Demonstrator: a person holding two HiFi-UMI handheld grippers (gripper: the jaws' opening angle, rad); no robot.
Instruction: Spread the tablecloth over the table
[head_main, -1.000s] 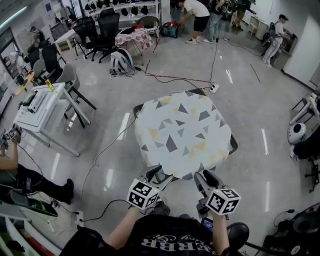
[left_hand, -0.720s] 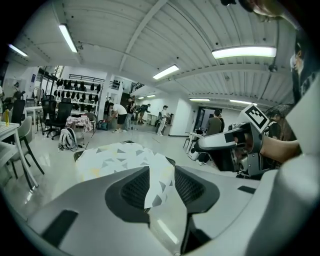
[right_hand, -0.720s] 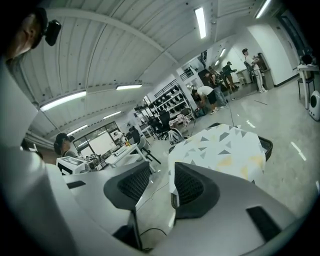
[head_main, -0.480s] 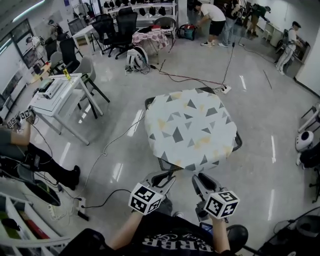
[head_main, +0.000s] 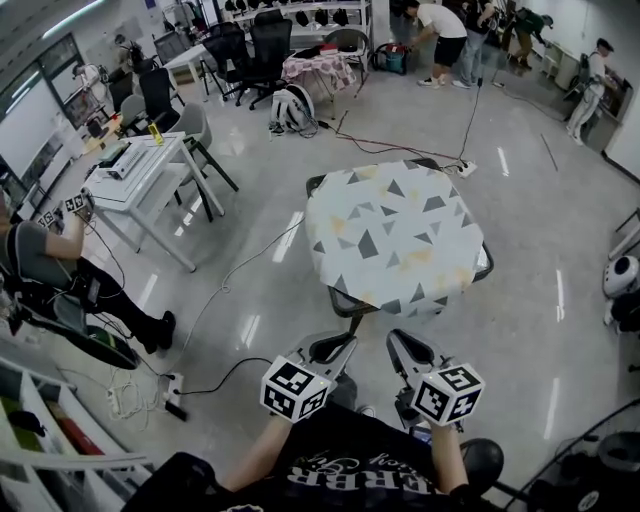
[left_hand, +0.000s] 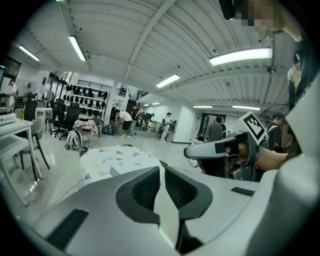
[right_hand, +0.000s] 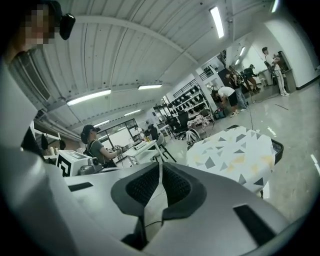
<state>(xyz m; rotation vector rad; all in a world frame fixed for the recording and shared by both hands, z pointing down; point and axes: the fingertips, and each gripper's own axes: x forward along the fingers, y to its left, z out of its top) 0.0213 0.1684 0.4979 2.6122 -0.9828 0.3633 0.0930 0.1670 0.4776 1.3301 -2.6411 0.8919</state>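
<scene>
I get bright, even light from ceiling tube lights (left_hand: 240, 56). White glare streaks the glossy floor (head_main: 290, 235) either side of the tablecloth (head_main: 395, 235). Both gripper views bend hard and have black corners.

A white desk (head_main: 140, 165) with a grey chair (head_main: 195, 125) beside it stands at the left near a seated person (head_main: 40, 260), black office chairs (head_main: 270, 40) and a backpack (head_main: 292, 112) sit farther back, a power strip (head_main: 466, 169) lies on the glossy floor (head_main: 530, 230), and several people (head_main: 445, 25) stand at the far end
</scene>
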